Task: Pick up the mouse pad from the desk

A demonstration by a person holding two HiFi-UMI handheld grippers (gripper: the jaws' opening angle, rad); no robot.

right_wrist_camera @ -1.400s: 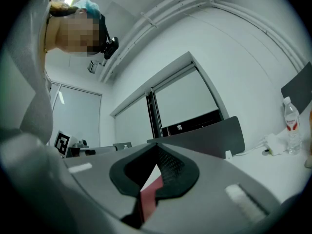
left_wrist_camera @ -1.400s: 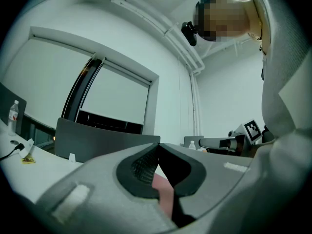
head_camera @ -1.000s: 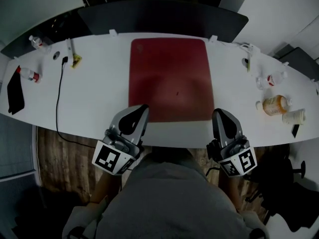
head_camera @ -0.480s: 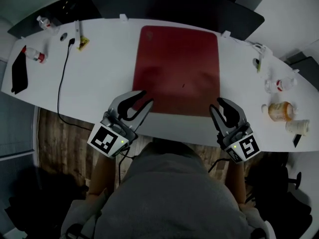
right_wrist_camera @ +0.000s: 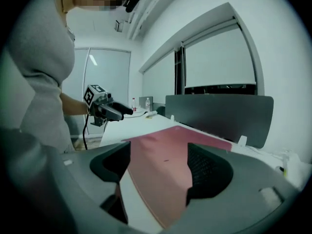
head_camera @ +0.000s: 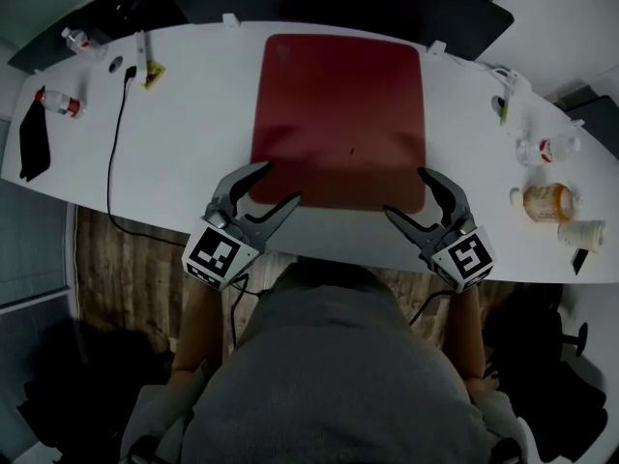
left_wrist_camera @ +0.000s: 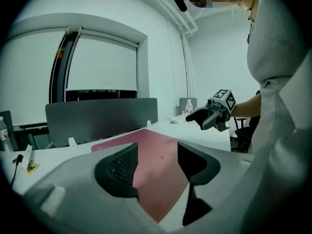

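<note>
Claws lower, wider, at mouse pad

One mouse pad, one desk, one black cable.

A dark red mouse pad sits upper centre on a white surface. Lower in the frame, the left gripper and right gripper are grey with black fingers and black-and-white square markers. Far right is an orange bottle; at left, a black cable.
</note>
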